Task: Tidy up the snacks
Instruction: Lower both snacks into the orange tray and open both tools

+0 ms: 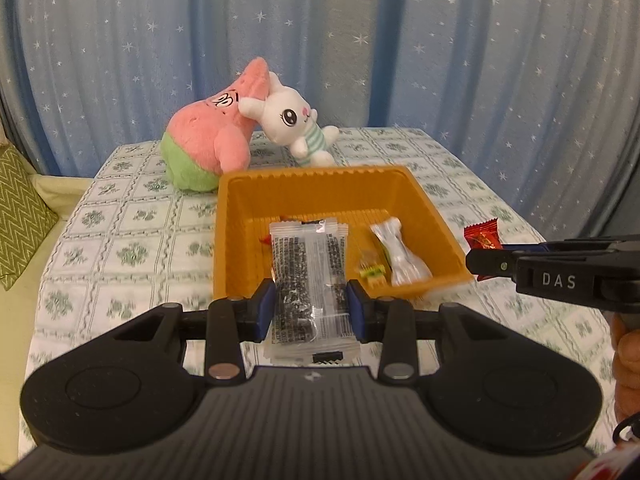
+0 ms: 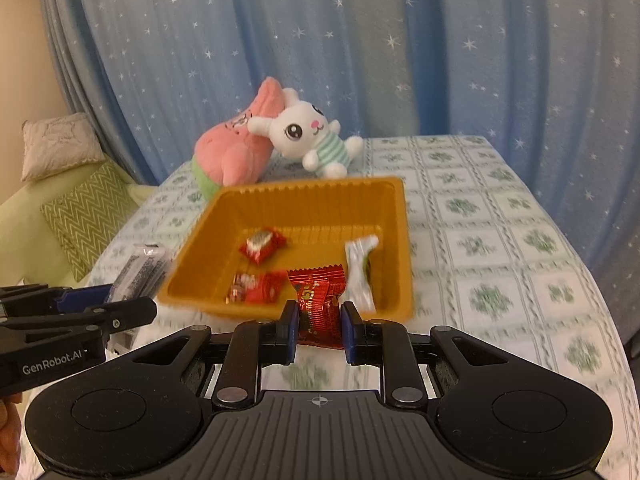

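Gripping 1 packet each, clear black-print packet (image 1: 310, 280) left gripper (image 1: 312, 308), red packet (image 2: 318, 304) right gripper (image 2: 319, 332), either could snag the orange tray (image 1: 240, 216) near rim.

Left tool (image 1: 312, 306) pointing forward and downward, blue pads (image 1: 265, 308) pressing on either side of a clear packet with dark print (image 1: 308, 280), fingers set fairly close together. Right tool (image 2: 319, 326) angling down likewise, blue pads (image 2: 347, 330) nearly together and clamping a red wrapped snack (image 2: 318, 300) upright between them. Both tools hovering side by side at about the same height, left one showing at the left edge of the right wrist view, right one at the right edge of the left wrist view. Part of a hand (image 1: 626, 364) gripping the right tool's handle, barely showing at the frame edge
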